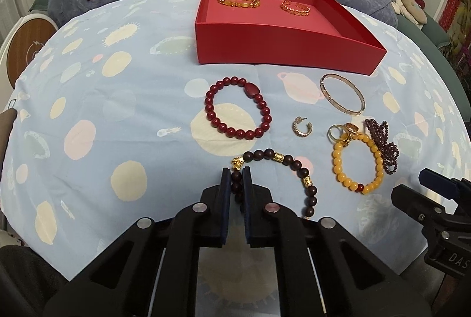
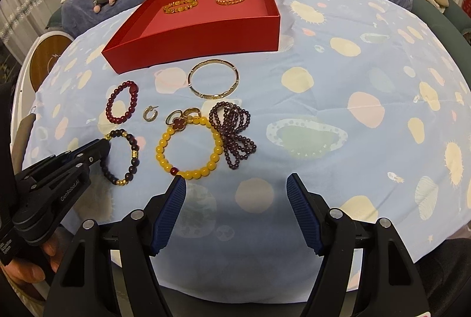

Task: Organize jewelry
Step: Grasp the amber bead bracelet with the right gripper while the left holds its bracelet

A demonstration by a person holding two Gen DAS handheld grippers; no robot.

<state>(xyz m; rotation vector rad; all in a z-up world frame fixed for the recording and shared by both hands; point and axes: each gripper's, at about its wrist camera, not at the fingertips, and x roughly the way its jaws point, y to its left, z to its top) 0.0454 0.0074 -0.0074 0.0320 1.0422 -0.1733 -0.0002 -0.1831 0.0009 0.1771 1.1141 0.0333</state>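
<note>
Box lies at twelve o'clock from the left gripper, clamped on the dark bracelet; right gripper gapes empty.

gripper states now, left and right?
Left gripper: shut on the dark beaded bracelet.
Right gripper: open, holding nothing, just short of the yellow bracelet.
</note>
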